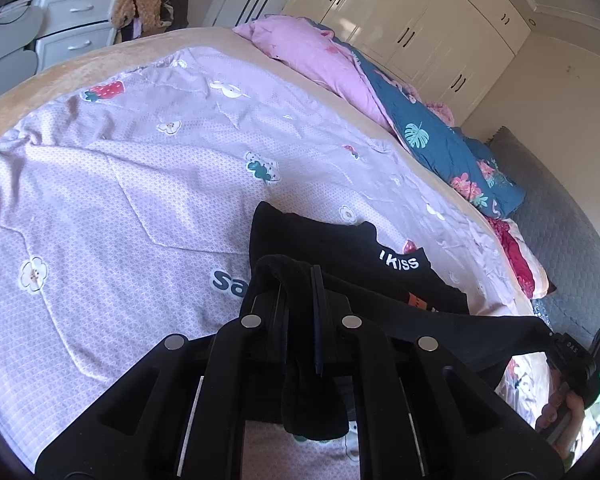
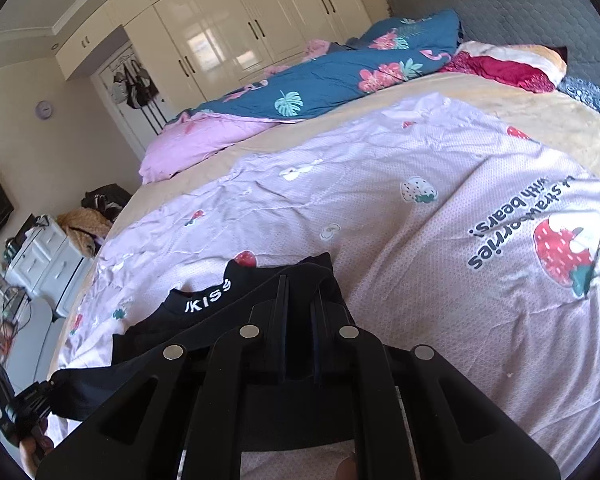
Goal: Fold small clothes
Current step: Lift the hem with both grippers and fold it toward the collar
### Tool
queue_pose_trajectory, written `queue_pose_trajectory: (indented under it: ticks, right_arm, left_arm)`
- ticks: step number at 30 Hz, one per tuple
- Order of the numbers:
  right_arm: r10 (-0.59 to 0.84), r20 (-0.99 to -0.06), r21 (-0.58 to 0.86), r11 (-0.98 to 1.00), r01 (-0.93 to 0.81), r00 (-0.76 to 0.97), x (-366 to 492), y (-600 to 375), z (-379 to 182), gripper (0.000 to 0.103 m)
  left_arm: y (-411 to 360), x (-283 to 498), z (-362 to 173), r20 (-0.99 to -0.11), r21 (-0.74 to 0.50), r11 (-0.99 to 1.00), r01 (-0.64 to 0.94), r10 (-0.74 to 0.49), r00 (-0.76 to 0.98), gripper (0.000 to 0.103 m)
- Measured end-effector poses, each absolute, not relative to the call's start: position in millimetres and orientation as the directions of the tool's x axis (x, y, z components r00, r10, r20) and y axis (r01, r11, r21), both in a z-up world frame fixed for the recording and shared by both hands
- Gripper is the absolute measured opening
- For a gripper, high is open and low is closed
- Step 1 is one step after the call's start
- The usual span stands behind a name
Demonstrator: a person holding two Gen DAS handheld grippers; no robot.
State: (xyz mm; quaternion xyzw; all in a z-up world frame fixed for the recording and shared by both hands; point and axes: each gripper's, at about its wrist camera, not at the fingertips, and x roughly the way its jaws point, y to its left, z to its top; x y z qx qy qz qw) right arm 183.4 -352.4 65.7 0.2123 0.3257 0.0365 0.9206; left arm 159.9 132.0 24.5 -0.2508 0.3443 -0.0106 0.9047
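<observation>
A small black garment (image 1: 340,248) with white "KISS" lettering lies on the lilac strawberry-print sheet (image 1: 140,168). It also shows in the right wrist view (image 2: 204,312). My left gripper (image 1: 298,280) is shut on one black edge of it, with cloth draped over and between the fingers. My right gripper (image 2: 300,292) is shut on the opposite edge. The near part of the garment is lifted and stretched between the two grippers. The right gripper also shows at the lower right of the left wrist view (image 1: 556,340), the left gripper at the lower left of the right wrist view (image 2: 48,388).
A pink and blue floral duvet (image 1: 380,92) is bunched at the far side of the bed. Red cloth and a pillow (image 2: 508,64) lie by the grey headboard (image 2: 500,8). White drawers (image 1: 76,20) and cream wardrobes (image 2: 236,32) stand beyond the bed.
</observation>
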Motion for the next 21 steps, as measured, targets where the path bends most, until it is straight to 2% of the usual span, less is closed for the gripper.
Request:
queue_pose_trajectory:
  ticks: [10, 13, 14, 17, 19, 21]
  right_arm:
    - [0.179, -0.619, 0.379, 0.921, 0.091, 0.765, 196.4, -347.6, 27.7, 0.012]
    - [0.158, -0.618, 0.368, 0.924, 0.105, 0.77, 195.3, -351.4, 26.0, 0.021]
    - [0.144, -0.614, 0.364, 0.924, 0.116, 0.776, 193.6, -353.7, 26.3, 0.031]
    - [0.119, -0.601, 0.356, 0.925, 0.131, 0.791, 187.8, -358.4, 28.6, 0.036]
    - [0.111, -0.592, 0.344, 0.93, 0.126, 0.798, 184.7, -357.8, 30.8, 0.036]
    - [0.102, -0.58, 0.327, 0.938, 0.116, 0.809, 179.8, -355.1, 33.1, 0.04]
  left_arm:
    - [126.8, 166.8, 4.8, -0.647, -0.423, 0.891, -0.164, -0.171, 0.743, 0.005]
    - [122.7, 164.6, 8.7, -0.641, -0.401, 0.904, -0.152, -0.158, 0.751, 0.007]
    - [121.7, 164.1, 9.6, -0.64, -0.394, 0.907, -0.151, -0.153, 0.753, 0.008]
    - [118.7, 162.3, 11.8, -0.634, -0.39, 0.909, -0.145, -0.152, 0.759, 0.019]
    - [116.3, 157.1, 15.8, -0.626, -0.355, 0.921, -0.162, -0.105, 0.772, 0.045]
    - [115.8, 152.1, 22.2, -0.61, -0.33, 0.929, -0.168, -0.074, 0.789, 0.047]
